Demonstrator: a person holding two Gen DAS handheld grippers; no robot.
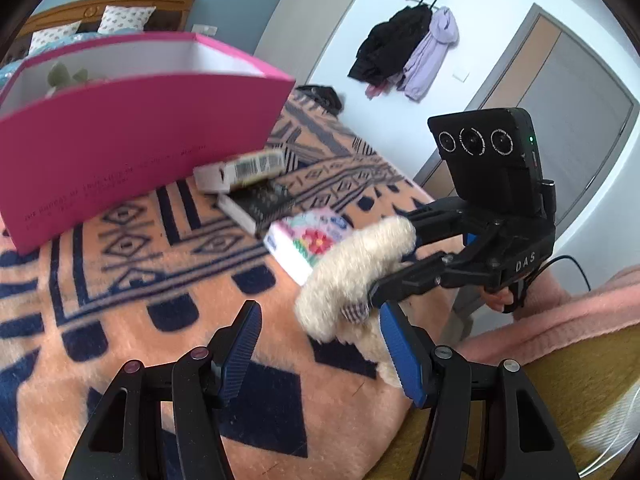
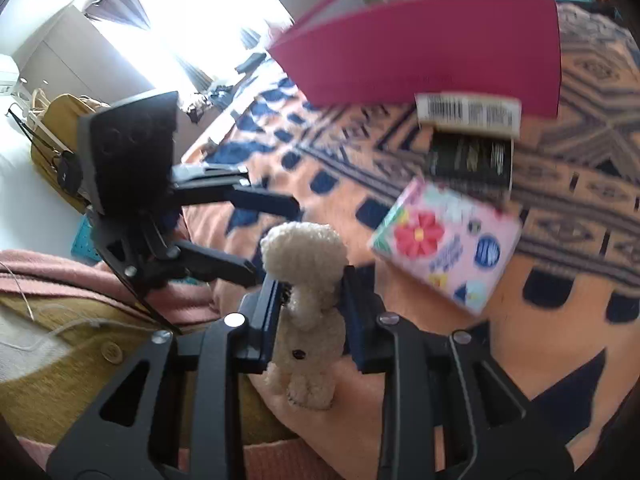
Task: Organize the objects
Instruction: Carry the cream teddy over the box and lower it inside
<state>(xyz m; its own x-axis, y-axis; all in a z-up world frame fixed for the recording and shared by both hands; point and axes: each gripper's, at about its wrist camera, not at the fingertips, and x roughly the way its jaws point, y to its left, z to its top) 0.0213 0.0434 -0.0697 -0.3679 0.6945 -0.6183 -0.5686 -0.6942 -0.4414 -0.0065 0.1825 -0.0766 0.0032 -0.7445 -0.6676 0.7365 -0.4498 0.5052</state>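
A cream fluffy plush toy [image 2: 304, 248] sits between the fingers of my right gripper [image 2: 314, 284], which is shut on it just above the orange and navy blanket [image 2: 440, 360]. In the left wrist view the same plush toy [image 1: 352, 264] shows in the right gripper [image 1: 394, 256]. My left gripper [image 1: 320, 354] stands open with nothing between its pads, close beside the toy; it also shows as the left gripper [image 2: 272, 236] in the right wrist view. Beyond lie a floral pink box [image 2: 444, 240], a black box [image 2: 468, 160], a white barcode box [image 2: 468, 114] and a tall open pink box [image 2: 432, 48].
The bed carries pillows [image 1: 120, 18] at a wooden headboard. Coats [image 1: 404, 48] hang on the wall beside a door [image 1: 560, 92]. A pink folded blanket [image 1: 560, 320] and mustard cloth [image 1: 520, 400] lie near me. A yellow bag [image 2: 60, 128] stands by the bright window.
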